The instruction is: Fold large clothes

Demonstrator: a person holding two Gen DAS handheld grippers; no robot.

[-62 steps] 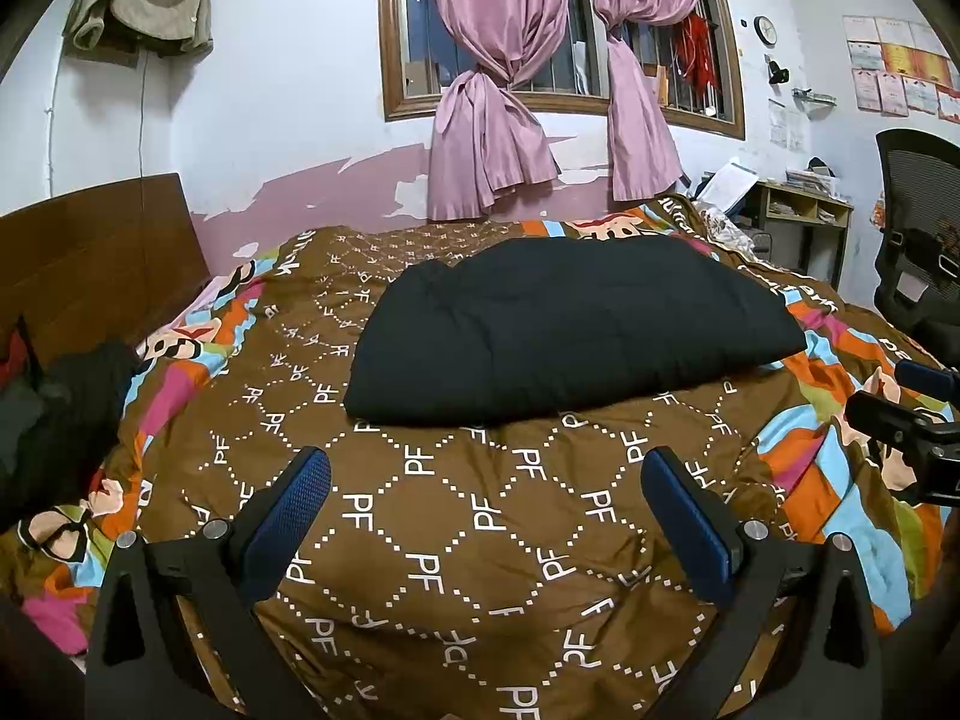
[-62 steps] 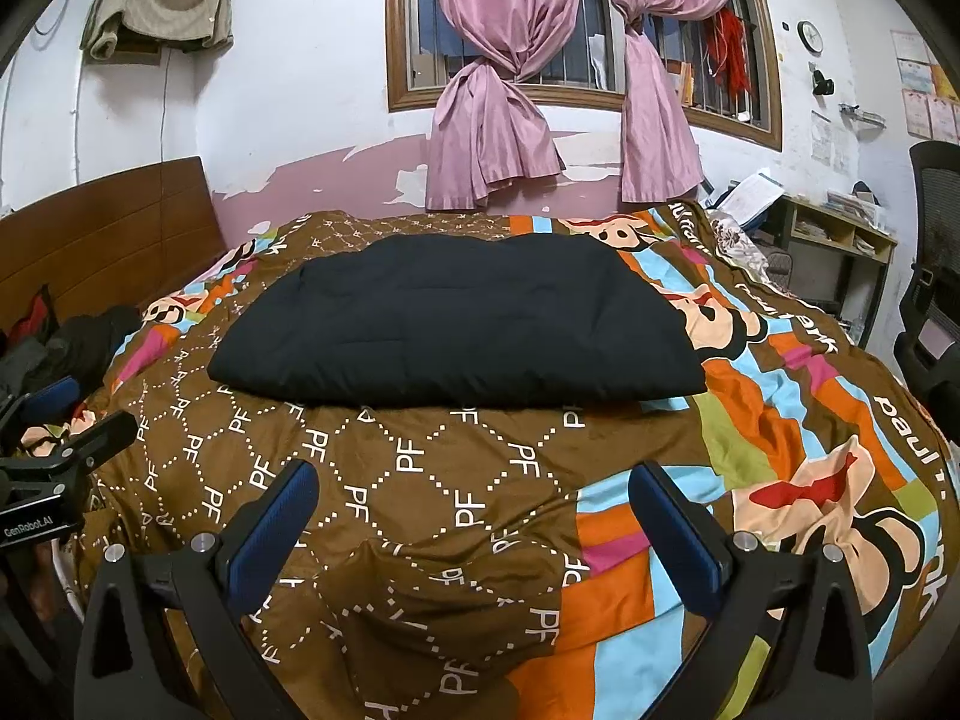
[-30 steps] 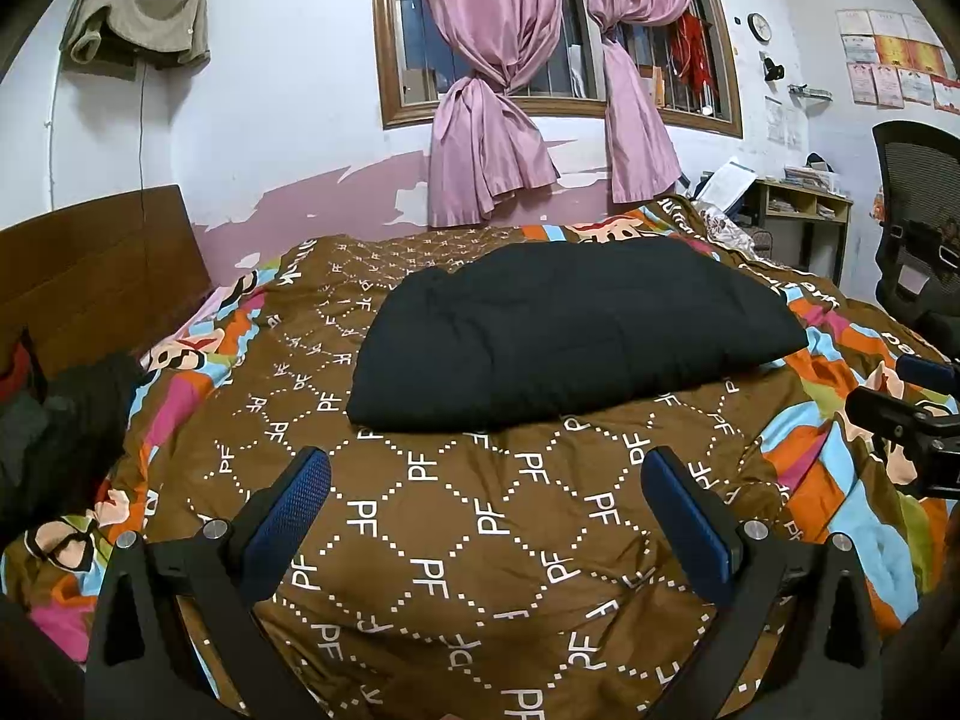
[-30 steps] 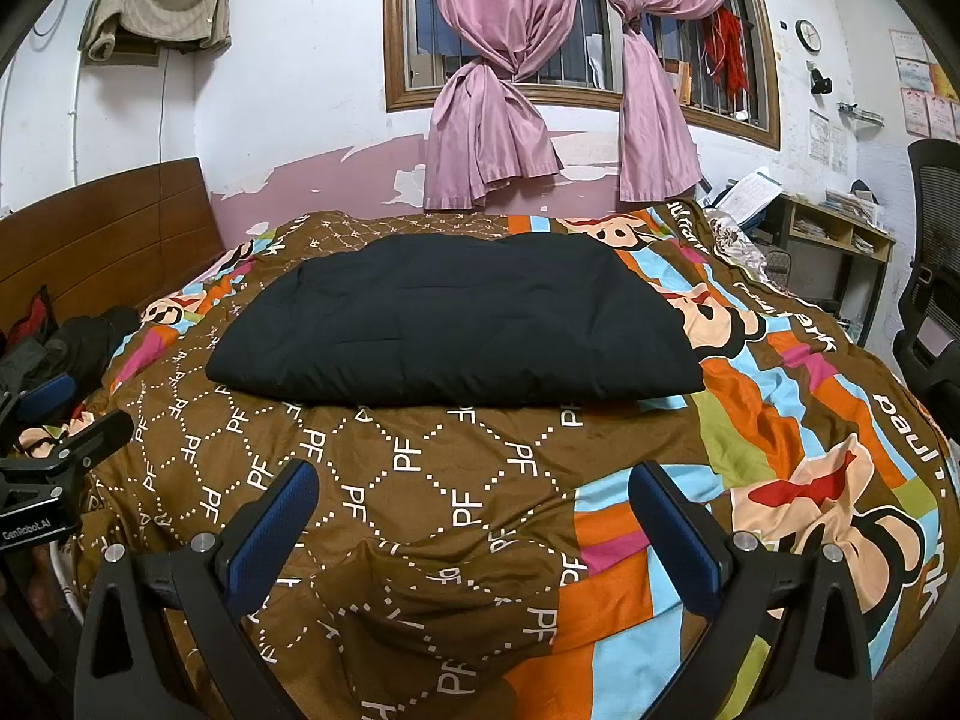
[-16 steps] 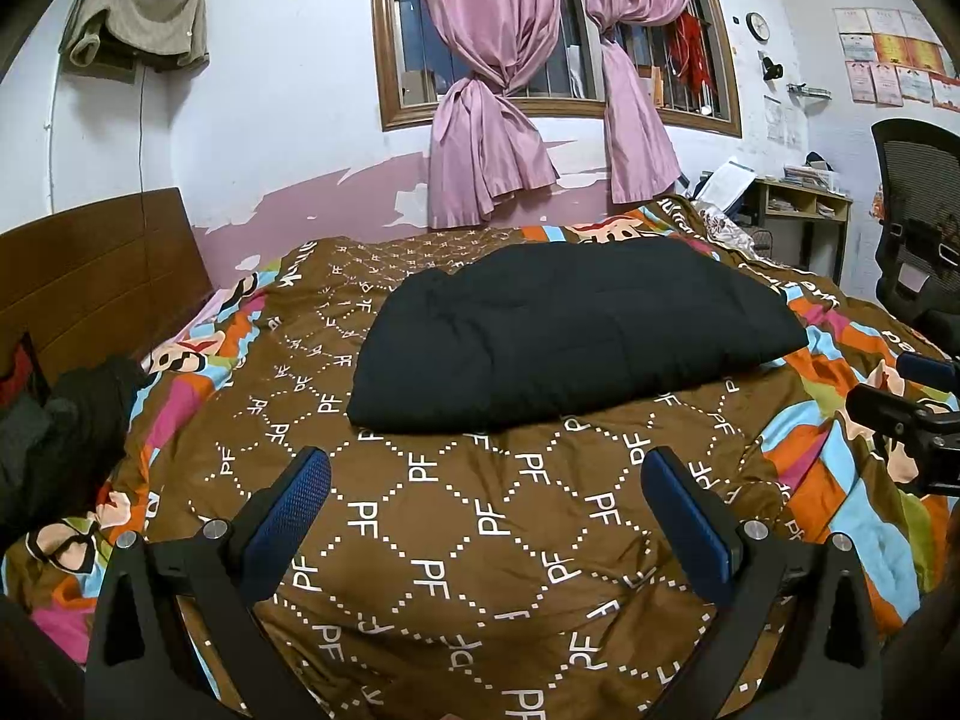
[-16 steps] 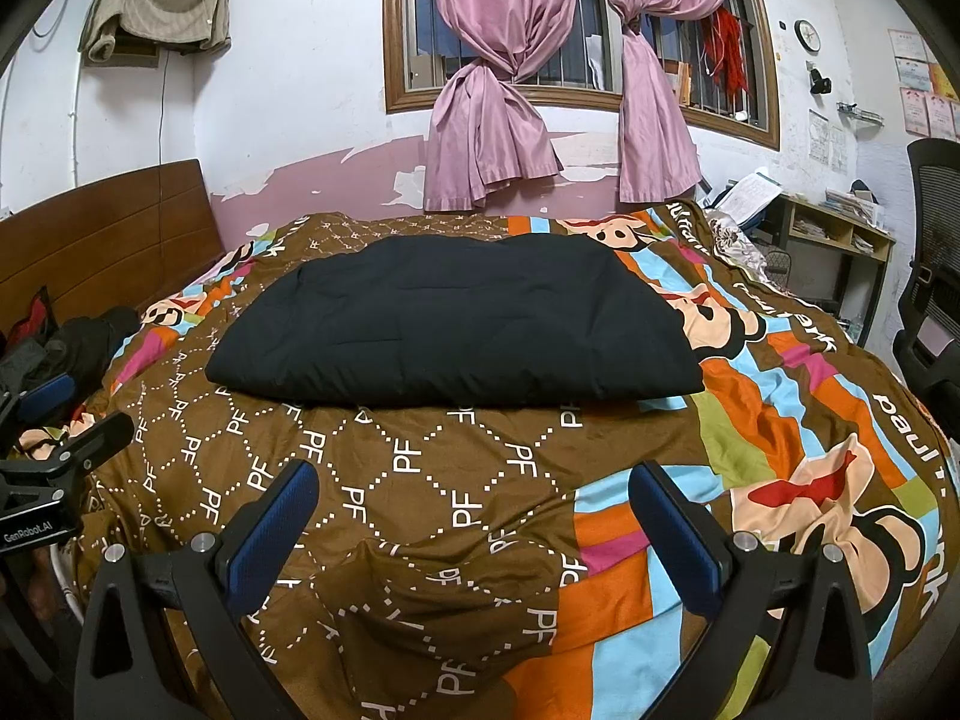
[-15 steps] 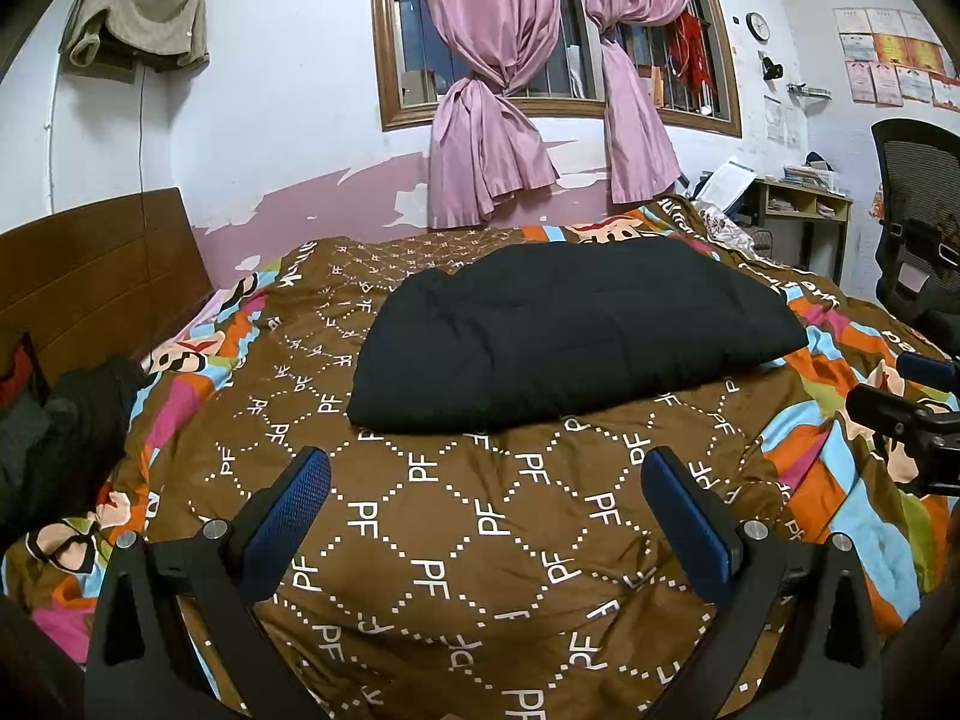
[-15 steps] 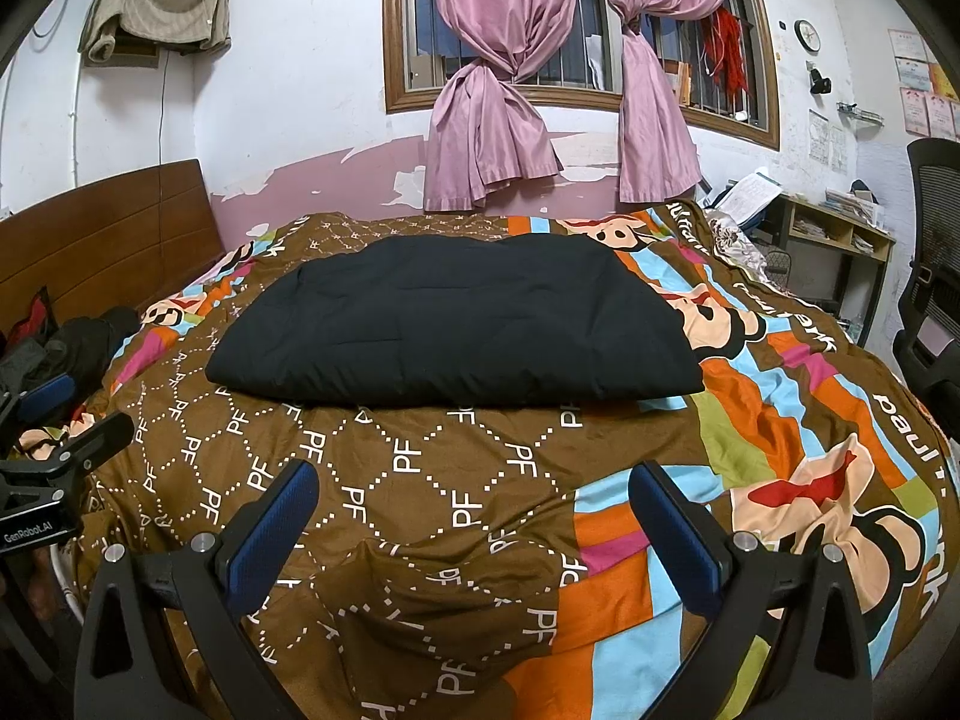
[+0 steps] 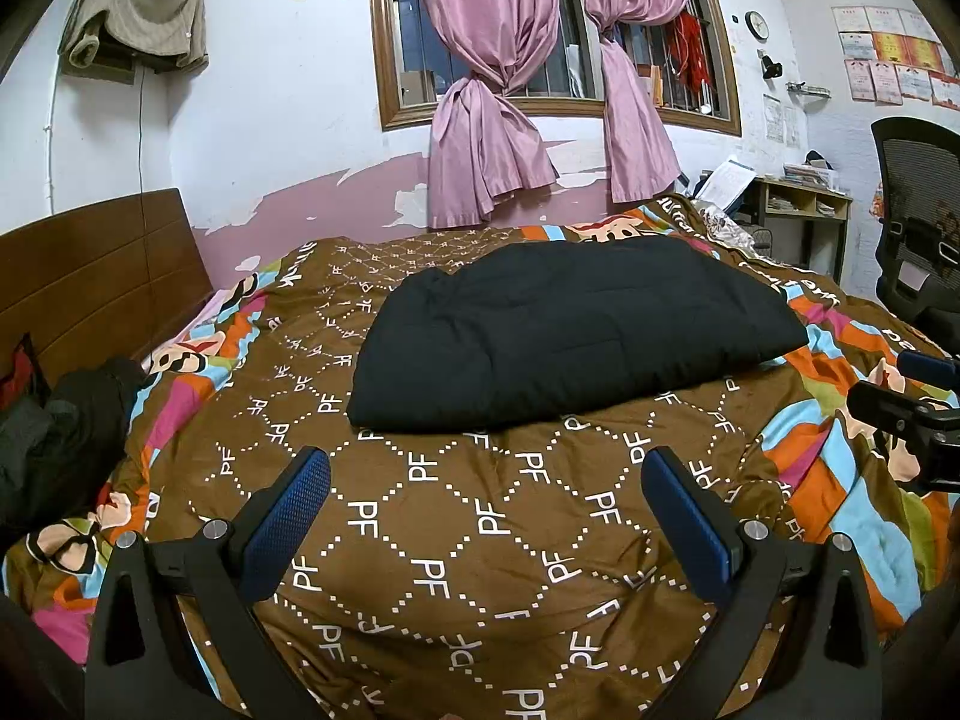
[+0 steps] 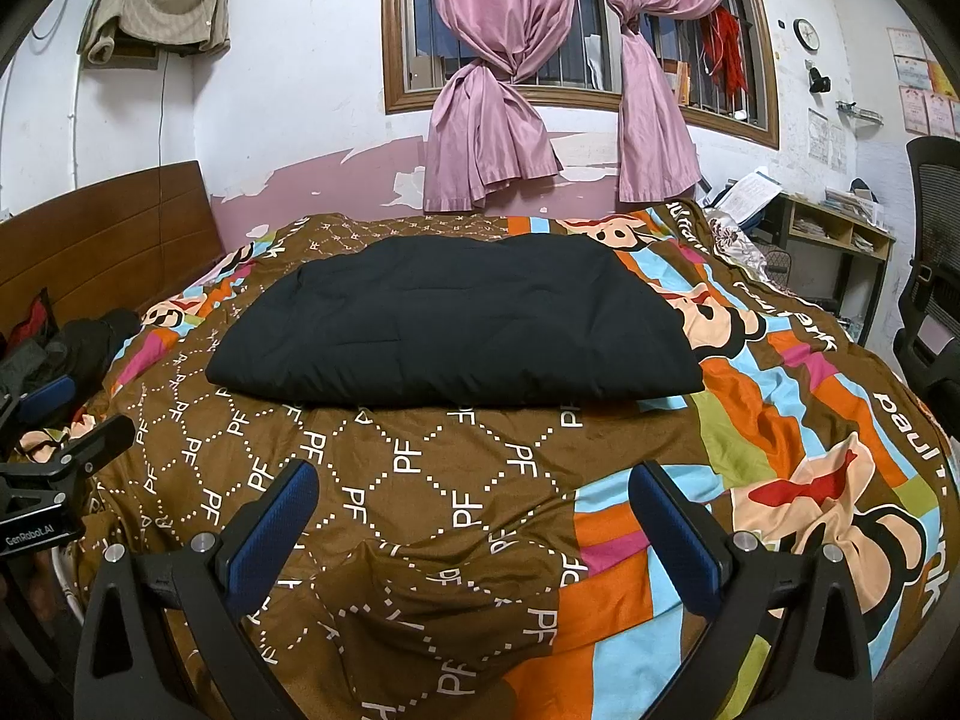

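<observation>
- Bedroom backdrop: white wall with peeling pink lower band, wood-framed barred window (image 9: 552,30), knotted pink satin curtains (image 10: 486,90).
- Wide bed under brown quilted cover (image 9: 480,516) printed with white "PF" diamonds, bright cartoon-monkey panels along right and far sides (image 10: 810,480).
- Folded black padded garment (image 9: 570,342) (image 10: 456,336): flat on cover, mid-bed, long edge across, well apart from both tools.
- Left gripper (image 9: 486,492): black frame, blue textured pads (image 9: 288,516), spread wide, holding nothing, hovering above near brown part of cover; also visible at left edge of right view (image 10: 66,450).
- Right gripper (image 10: 474,510): same build, blue pads (image 10: 678,540) wide apart, empty, above rumpled near edge of cover; tip also at right edge of left view (image 9: 906,414).
- Dark wooden headboard (image 9: 90,282) at left.
- Heap of dark clothing (image 9: 60,438) beside headboard.
- Beige cloth (image 10: 156,6) draped high on wall.
- Black mesh office chair (image 9: 918,222) and low wooden shelf unit (image 10: 840,228) at right.
</observation>
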